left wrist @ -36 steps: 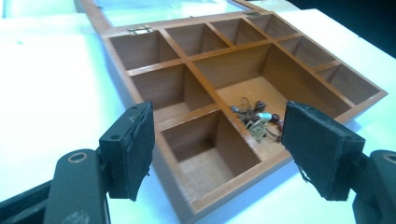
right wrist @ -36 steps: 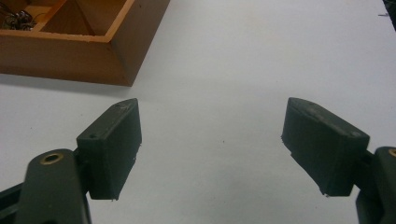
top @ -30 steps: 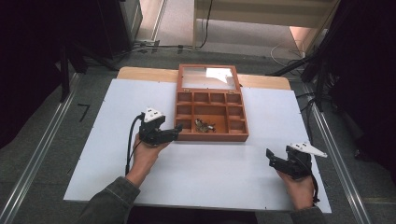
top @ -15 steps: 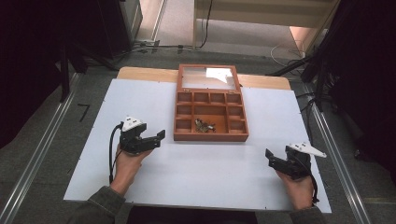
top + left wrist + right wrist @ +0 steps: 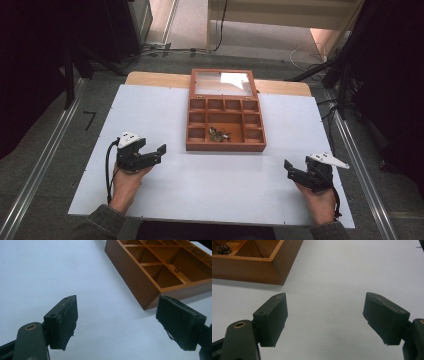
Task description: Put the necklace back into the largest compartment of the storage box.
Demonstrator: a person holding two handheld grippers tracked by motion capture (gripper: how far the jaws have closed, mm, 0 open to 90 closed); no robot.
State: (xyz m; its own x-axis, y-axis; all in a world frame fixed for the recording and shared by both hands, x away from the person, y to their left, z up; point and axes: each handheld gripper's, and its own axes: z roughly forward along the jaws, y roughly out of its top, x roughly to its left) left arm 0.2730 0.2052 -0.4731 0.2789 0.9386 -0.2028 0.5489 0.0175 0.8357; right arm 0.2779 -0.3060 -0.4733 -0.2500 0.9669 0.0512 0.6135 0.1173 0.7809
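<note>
A brown wooden compartment box [image 5: 195, 146] sits at the middle of the white table, its glass lid [image 5: 222, 82] open at the far side. Small metal pieces [image 5: 218, 134] lie in a front middle compartment. My left gripper [image 5: 159, 154] rests open on the table left of the box's front corner, with empty jaws pointing right. In the left gripper view the jaws [image 5: 117, 322] stand wide apart facing the box's wall [image 5: 135, 282], and a small spring [image 5: 177, 269] lies inside. My right gripper [image 5: 289, 171] is open at the near right, empty; in its own view the right gripper [image 5: 324, 317] faces the box's corner [image 5: 249, 267].
The white board [image 5: 150, 110] covers a wooden tabletop whose far edge shows behind the box. Metal rails [image 5: 45, 165] run along both sides on the floor. Cables lie on the floor beyond the table.
My left gripper has drawn back from the box's left side toward the near left of the table. The right gripper has stayed where it was.
</note>
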